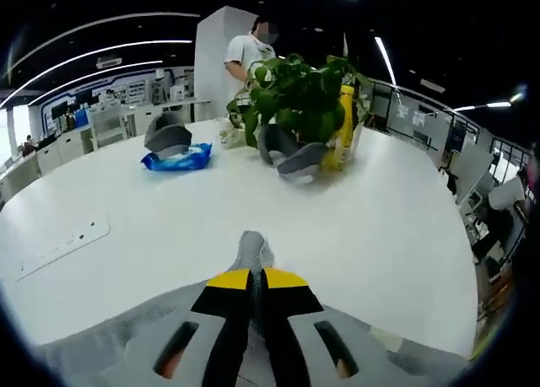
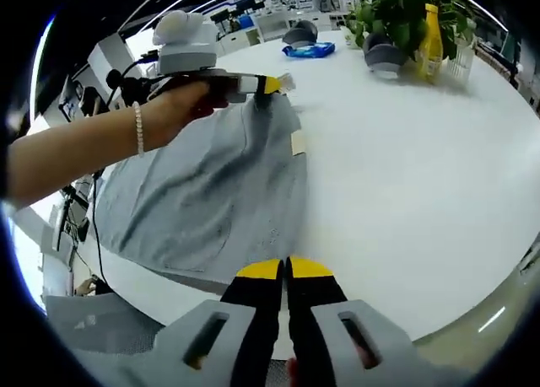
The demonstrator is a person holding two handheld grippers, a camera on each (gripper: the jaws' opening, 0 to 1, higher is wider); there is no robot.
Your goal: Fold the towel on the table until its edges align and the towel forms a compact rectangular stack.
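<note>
A grey towel [image 2: 211, 180] lies spread on the white table [image 2: 405, 193], with a small tag on its right edge. In the right gripper view, my left gripper [image 2: 272, 84], held by a hand with a bead bracelet, is shut on the towel's far corner. The left gripper view shows that gripper [image 1: 251, 275] with its yellow-tipped jaws closed on a grey point of the towel [image 1: 251, 248] that sticks out past them. My right gripper [image 2: 285, 269] is shut at the towel's near corner by the table's front edge, pinching the cloth.
At the table's far side stand a potted plant [image 1: 295, 96], a yellow bottle [image 1: 344, 126], two grey objects [image 1: 291, 155] and a blue packet [image 1: 177, 158]. A person in white stands behind the table. A flat white plate [image 1: 59, 245] lies at the left.
</note>
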